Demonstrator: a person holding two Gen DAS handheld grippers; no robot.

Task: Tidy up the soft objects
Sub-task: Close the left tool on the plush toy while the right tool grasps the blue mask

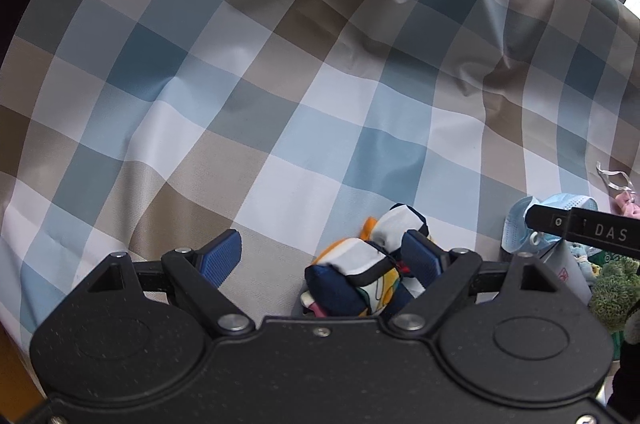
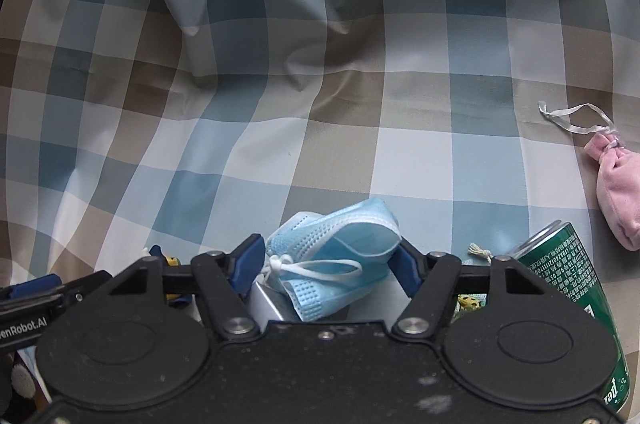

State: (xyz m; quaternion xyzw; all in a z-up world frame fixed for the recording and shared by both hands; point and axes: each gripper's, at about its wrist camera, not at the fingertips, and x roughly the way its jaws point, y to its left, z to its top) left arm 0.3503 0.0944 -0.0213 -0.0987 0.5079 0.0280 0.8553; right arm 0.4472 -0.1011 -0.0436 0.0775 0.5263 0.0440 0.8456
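Note:
A light blue face mask (image 2: 340, 244) sits crumpled between the blue pads of my right gripper (image 2: 328, 264), which is shut on it from both sides; its white ear loop hangs in front. In the left wrist view the same mask (image 1: 520, 228) shows at the right edge behind a black finger of the right gripper (image 1: 580, 230). My left gripper (image 1: 322, 256) stands open. A folded fabric bundle (image 1: 360, 264) in navy, white and orange lies on the cloth against its right pad (image 1: 420, 258), while the left pad (image 1: 224, 256) is well clear of it.
A blue, white and tan checked cloth (image 2: 320, 103) covers the whole surface, wrinkled at the back. A pink pouch (image 2: 616, 191) with a ribbon lies at the right, a green can (image 2: 572, 288) beside the right gripper. A green fuzzy item (image 1: 612, 288) sits at the right edge.

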